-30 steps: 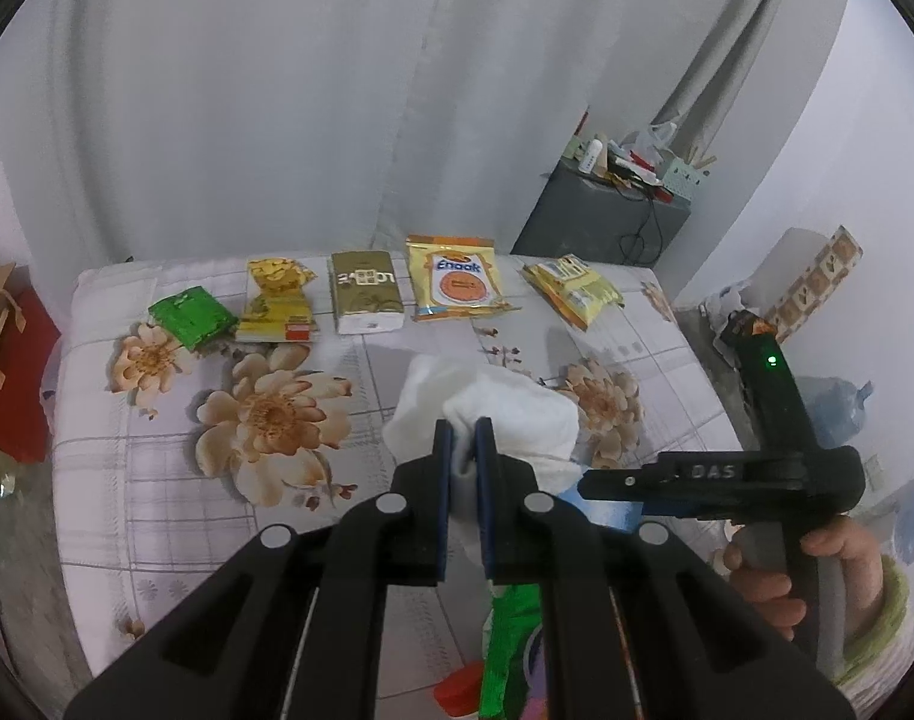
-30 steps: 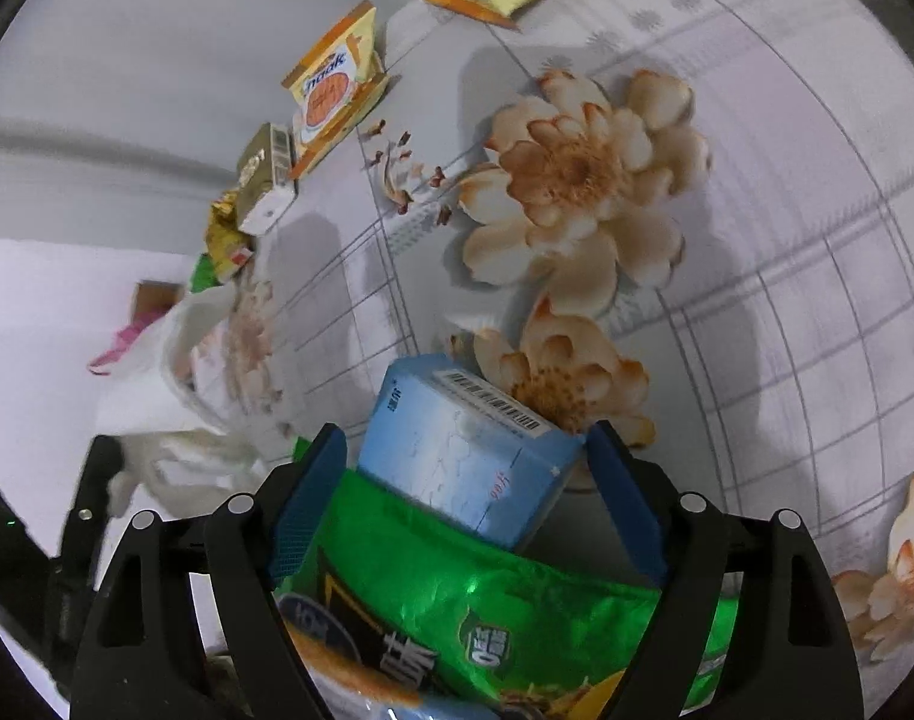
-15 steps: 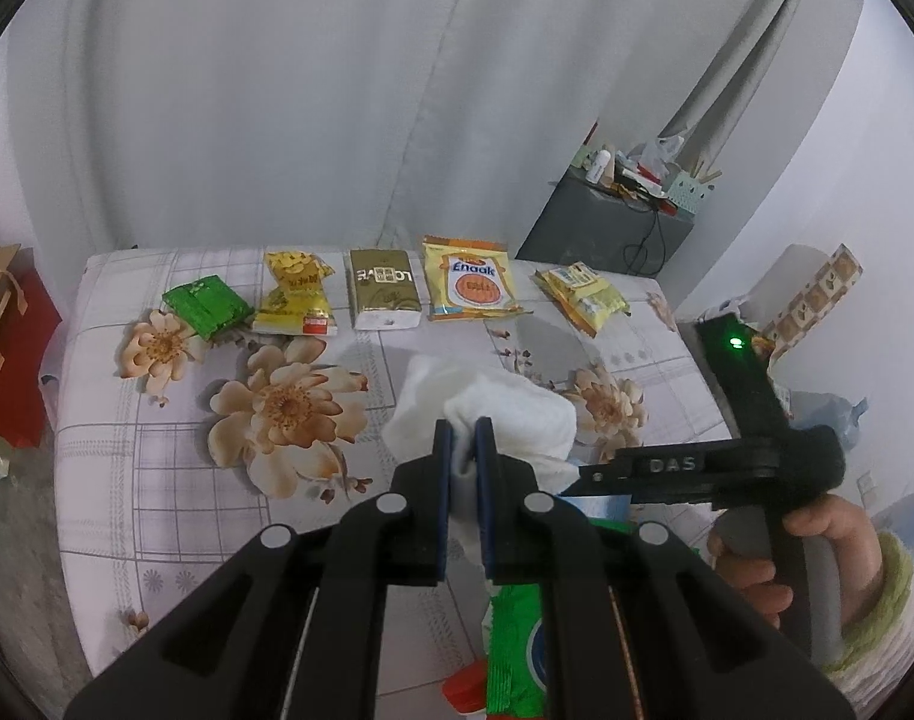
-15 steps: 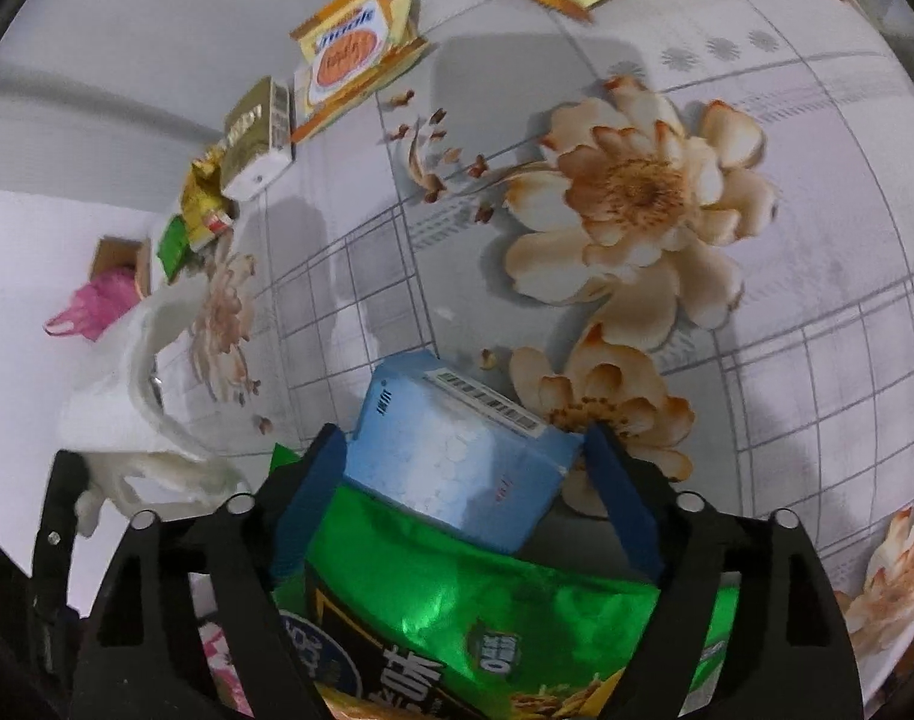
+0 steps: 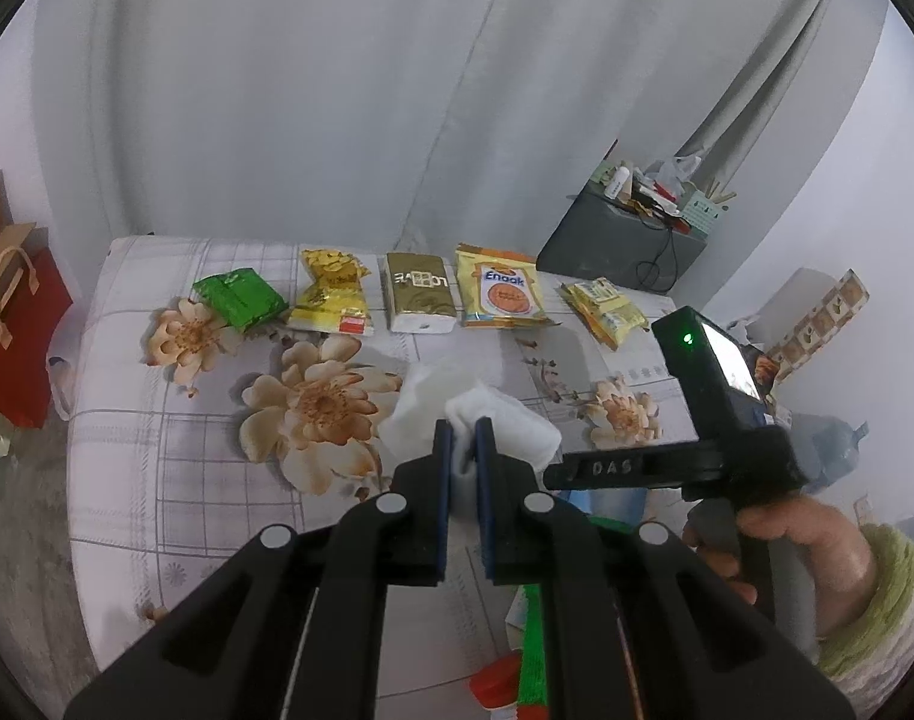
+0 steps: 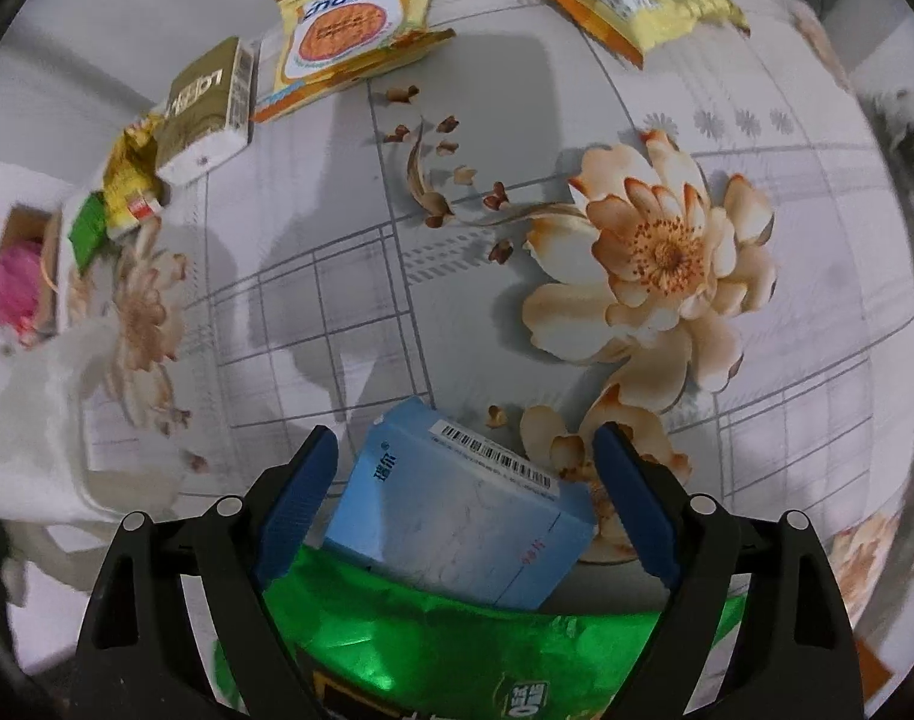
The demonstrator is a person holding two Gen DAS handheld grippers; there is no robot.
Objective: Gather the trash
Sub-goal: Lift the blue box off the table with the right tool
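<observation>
My left gripper [image 5: 464,444] is shut on the rim of a white plastic bag [image 5: 505,426], held above the table's front. The bag also shows in the right wrist view [image 6: 42,420] at the left. My right gripper [image 6: 463,468] is open over a light blue box [image 6: 463,522] and a green snack bag [image 6: 457,648] below it; neither finger touches the box. Along the table's far edge lie a green packet [image 5: 237,297], a yellow wrapper [image 5: 333,291], a gold tissue pack [image 5: 417,291], an orange Enaak bag [image 5: 502,294] and a yellow snack bag [image 5: 604,309].
The table [image 5: 156,450] has a floral grey-checked cloth. A red paper bag [image 5: 12,324] stands on the floor at left. A dark cabinet [image 5: 625,240] with clutter is at the back right. A curtain hangs behind the table.
Both grippers have drawn back and up, so more of the table shows. The right gripper stays open over the blue box. The left stays shut on the bag.
</observation>
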